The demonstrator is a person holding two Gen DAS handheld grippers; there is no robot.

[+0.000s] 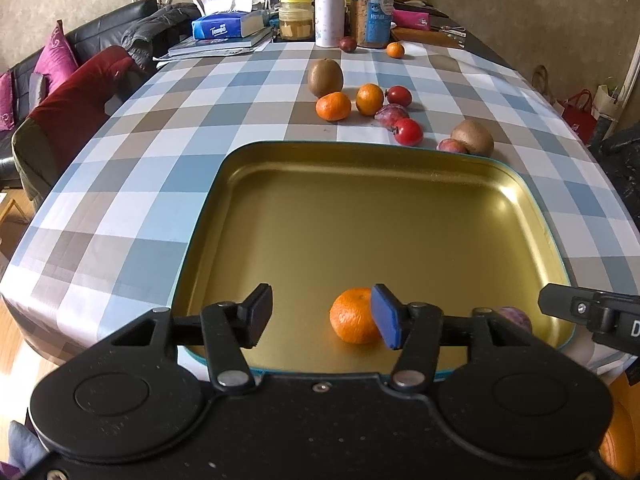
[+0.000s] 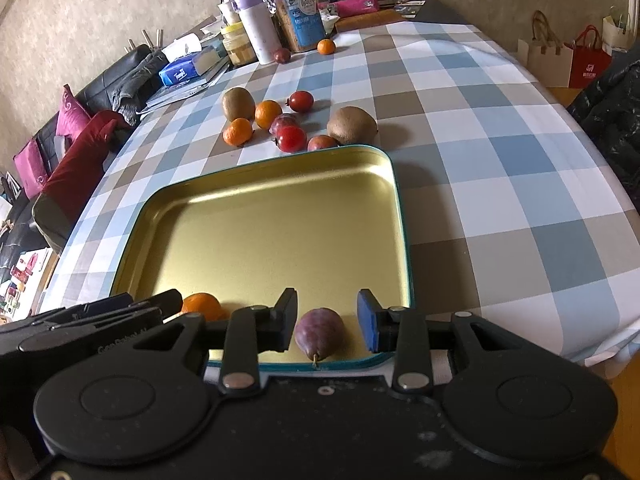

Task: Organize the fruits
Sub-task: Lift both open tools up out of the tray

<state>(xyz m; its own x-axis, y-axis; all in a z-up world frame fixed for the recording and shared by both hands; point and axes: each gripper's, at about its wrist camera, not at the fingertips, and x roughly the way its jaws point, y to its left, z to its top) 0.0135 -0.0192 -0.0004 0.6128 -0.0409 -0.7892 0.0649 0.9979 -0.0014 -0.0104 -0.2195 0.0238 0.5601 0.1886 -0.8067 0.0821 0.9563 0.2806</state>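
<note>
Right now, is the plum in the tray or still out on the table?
In. The plum lies on the tray floor near its front rim, between the open right claw pads, neither touching.

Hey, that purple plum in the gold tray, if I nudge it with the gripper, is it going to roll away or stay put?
The plum looks rounded and a bit egg-shaped, so it would probably wobble off in a curve, not straight. The tray floor looks smooth and glossy, so little would slow it; the raised rim should stop it. Its skin looks smooth, so the right gripper pads might slip.
</note>
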